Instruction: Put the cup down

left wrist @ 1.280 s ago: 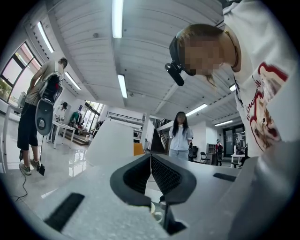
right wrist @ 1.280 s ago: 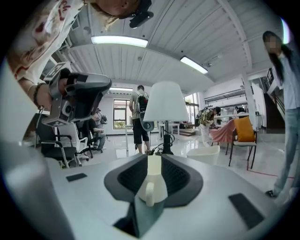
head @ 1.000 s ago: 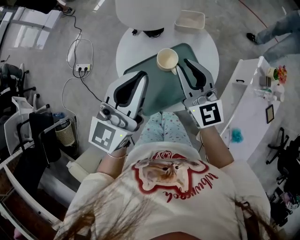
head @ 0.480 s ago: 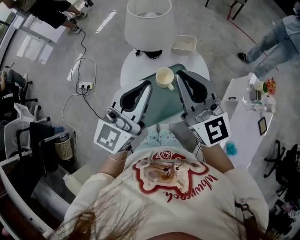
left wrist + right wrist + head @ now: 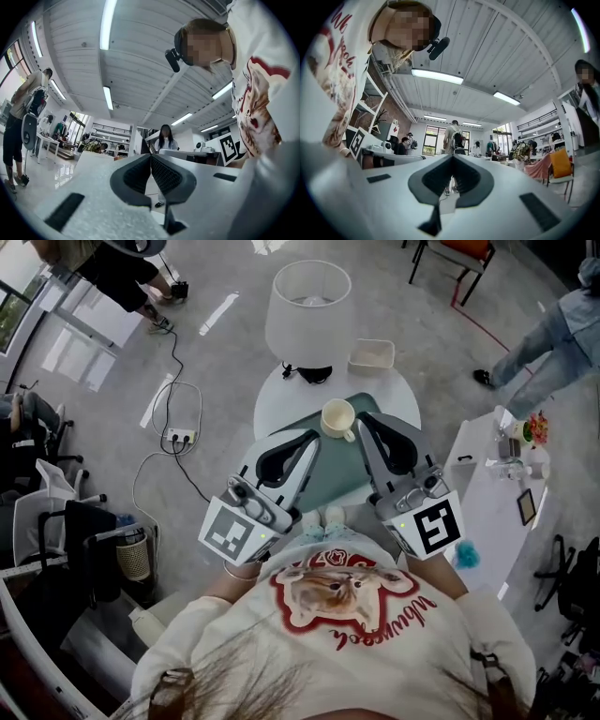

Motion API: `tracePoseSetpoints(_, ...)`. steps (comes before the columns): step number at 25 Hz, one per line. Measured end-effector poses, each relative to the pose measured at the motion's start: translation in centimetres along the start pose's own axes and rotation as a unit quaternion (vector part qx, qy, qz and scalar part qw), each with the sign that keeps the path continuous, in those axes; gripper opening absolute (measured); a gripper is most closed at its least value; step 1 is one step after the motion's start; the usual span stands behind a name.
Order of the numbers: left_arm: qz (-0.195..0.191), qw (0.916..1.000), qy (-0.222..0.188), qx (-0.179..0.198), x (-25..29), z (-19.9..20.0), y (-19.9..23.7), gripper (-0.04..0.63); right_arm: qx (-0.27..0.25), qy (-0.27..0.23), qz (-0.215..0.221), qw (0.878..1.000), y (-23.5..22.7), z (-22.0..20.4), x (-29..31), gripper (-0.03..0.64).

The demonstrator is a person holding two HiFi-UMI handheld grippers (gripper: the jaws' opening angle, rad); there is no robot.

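Note:
A cream cup (image 5: 337, 418) with a handle stands upright on the green tray (image 5: 335, 472) on the round white table (image 5: 281, 409). My right gripper (image 5: 364, 420) is shut and empty, its tip in line with the cup's handle in the head view. My left gripper (image 5: 313, 436) is also shut and empty, with its tip just left of the cup. Both are held high above the table and near the camera. The left gripper view shows my left gripper (image 5: 151, 157) tilted up at the ceiling, and the right gripper view shows my right gripper (image 5: 452, 157) the same way. The cup is in neither gripper view.
A lamp with a white shade (image 5: 307, 310) and a shallow white dish (image 5: 371, 355) stand at the table's far side. A power strip (image 5: 181, 437) and cables lie on the floor to the left. A white side table (image 5: 487, 488) with small items is at the right. People stand around.
The head view has tilted, so the table, cup and lamp sit lower in frame. The cup stays on the tray. Both grippers remain shut and have kept their places beside it.

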State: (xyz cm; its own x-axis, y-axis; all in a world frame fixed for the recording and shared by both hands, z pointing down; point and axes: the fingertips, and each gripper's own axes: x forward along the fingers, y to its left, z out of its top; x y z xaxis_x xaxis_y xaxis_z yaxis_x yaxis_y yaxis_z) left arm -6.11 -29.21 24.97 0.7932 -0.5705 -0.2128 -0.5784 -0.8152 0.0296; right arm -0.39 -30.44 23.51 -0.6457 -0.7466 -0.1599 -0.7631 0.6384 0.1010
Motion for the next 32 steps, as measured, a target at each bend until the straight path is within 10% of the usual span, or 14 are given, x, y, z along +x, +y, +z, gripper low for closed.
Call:
tracePoseSetpoints(17, -0.030, 0.9993, -0.009, 0.021, -4.5, 1.8, -5.9, 0.017, 0.001, -0.012, -0.028, 1.000, 4.8, 1.7, -6.2, 0.028)
tracePoseSetpoints(32, 0.007, 0.9989, -0.034, 0.030, -12.5, 3.0, -27.6, 0.017, -0.004, -0.016, -0.012, 1.000, 13.9, 5.7, -27.5, 0.028)
